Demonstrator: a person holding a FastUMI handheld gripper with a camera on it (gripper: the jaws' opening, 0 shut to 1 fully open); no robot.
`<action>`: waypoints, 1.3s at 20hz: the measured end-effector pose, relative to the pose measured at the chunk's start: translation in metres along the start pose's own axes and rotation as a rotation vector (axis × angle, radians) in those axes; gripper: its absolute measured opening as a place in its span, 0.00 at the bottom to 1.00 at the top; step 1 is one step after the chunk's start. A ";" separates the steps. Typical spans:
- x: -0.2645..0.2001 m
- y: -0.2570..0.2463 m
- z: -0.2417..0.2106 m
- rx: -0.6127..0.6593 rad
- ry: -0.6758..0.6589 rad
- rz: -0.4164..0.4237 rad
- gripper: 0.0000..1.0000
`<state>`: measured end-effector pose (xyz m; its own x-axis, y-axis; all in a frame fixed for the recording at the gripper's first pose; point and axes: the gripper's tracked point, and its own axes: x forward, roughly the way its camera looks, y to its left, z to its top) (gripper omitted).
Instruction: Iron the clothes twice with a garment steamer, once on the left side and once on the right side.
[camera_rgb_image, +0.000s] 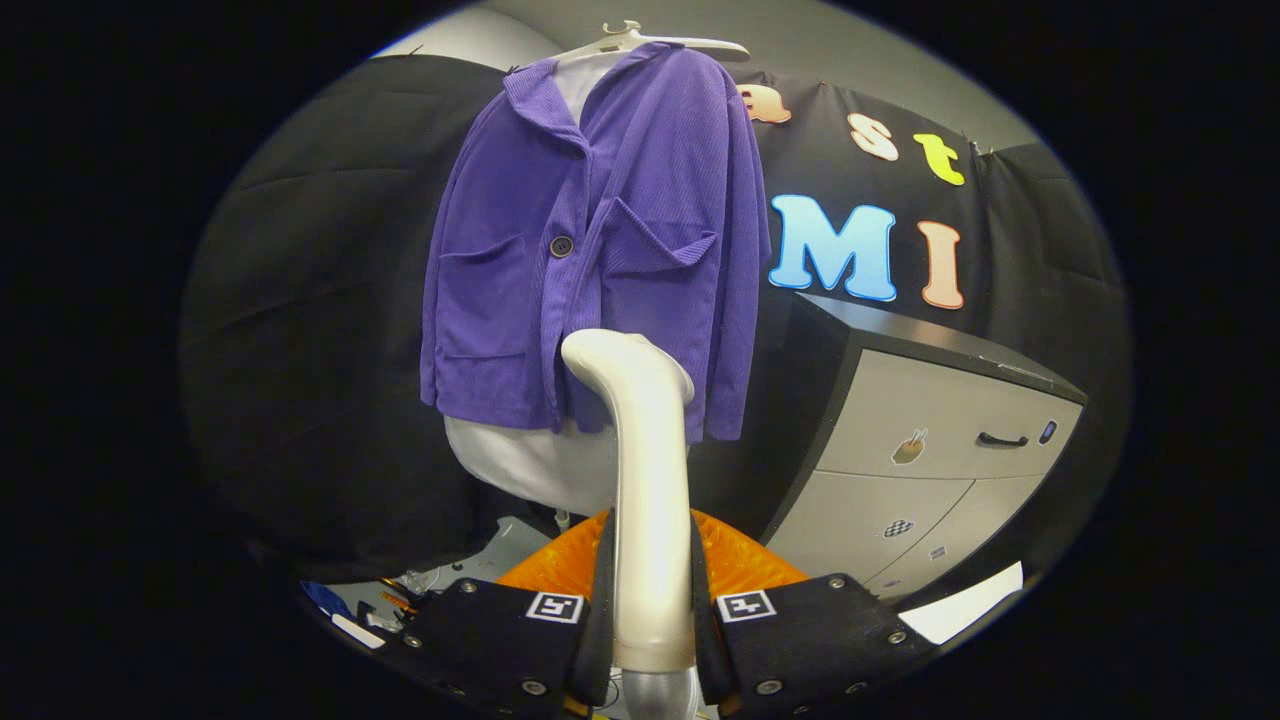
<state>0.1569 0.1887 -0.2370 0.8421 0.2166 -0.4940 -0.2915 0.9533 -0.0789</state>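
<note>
gripper (650, 610) clamping steamer (648, 470), its head hiding jacket (600, 250) hem

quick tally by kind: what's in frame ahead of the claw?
Garments: 2, purple jacket over a white garment
Hangers: 1
Steamers: 1, clamped in the claw
Cabinets: 1
Total: 5

Steamer (648, 470) before jacket (590, 250), cabinet (930, 440) right
</note>
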 end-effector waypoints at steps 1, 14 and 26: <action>0.000 0.000 -0.004 0.009 0.012 0.004 0.34; -0.068 0.006 0.123 0.076 -0.213 0.051 0.34; -0.112 0.038 0.303 0.081 -0.543 0.114 0.34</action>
<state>0.1884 0.2647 0.0777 0.9264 0.3757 0.0232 -0.3763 0.9261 0.0261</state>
